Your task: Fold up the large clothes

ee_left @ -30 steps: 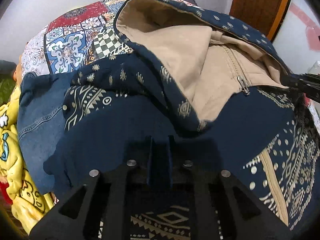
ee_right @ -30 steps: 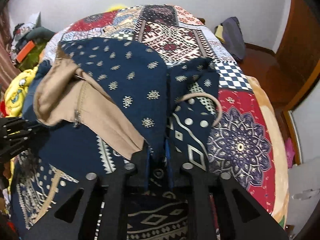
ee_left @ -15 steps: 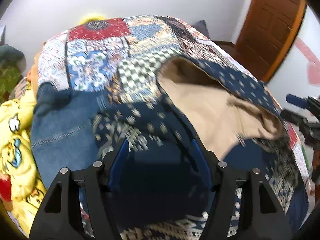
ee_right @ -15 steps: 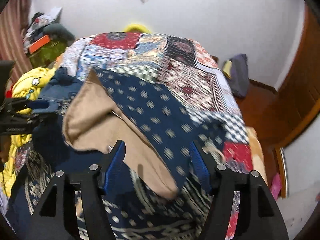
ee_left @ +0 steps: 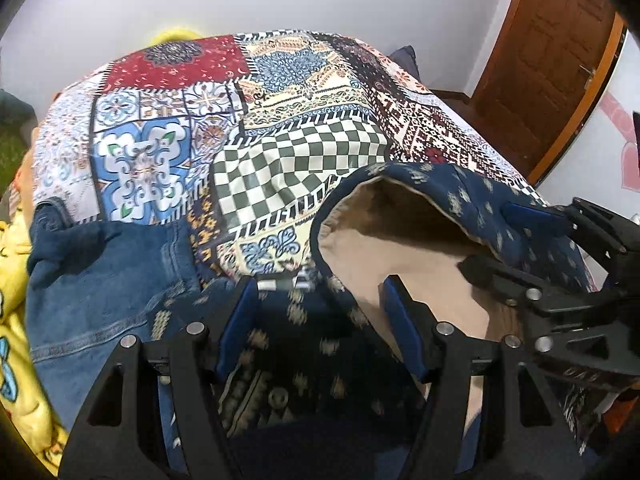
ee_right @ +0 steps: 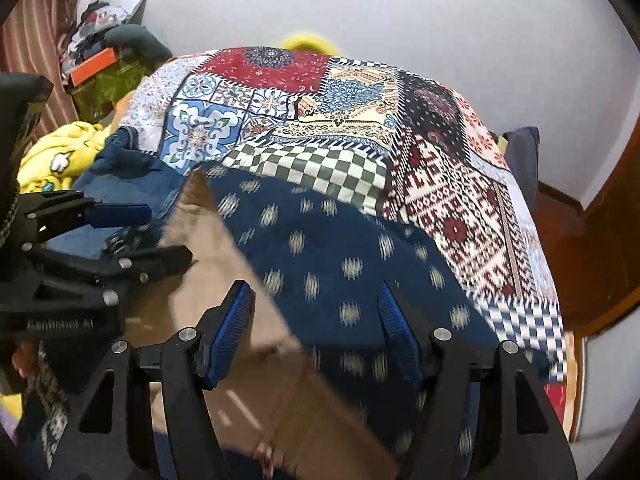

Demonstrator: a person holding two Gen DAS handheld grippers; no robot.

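A large navy patterned garment [ee_left: 460, 196] with a tan lining [ee_left: 400, 248] lies folded over on the bed. My left gripper [ee_left: 318, 320] hovers over its near left part, open, with nothing pressed between the blue pads [ee_left: 236, 320]. The right gripper [ee_left: 504, 240] shows at the right edge of that view, over the tan lining. In the right wrist view the navy cloth [ee_right: 340, 248] and tan lining [ee_right: 208, 248] spread beneath my right gripper [ee_right: 316, 316], which is open and holds nothing. At that view's left is the left gripper [ee_right: 140, 236], jaws apart.
A patchwork quilt [ee_left: 280, 152] covers the bed. Blue jeans [ee_left: 100, 280] and a yellow cartoon blanket [ee_left: 16, 360] lie at the left. A wooden door [ee_left: 560, 60] stands at the right. Clutter with an orange box [ee_right: 96, 64] is piled far left; a dark bag [ee_right: 520, 156] sits right.
Both grippers were shut on the garment's near edge and have opened and let it go. Both have drawn back, so more of the quilt and wall shows.
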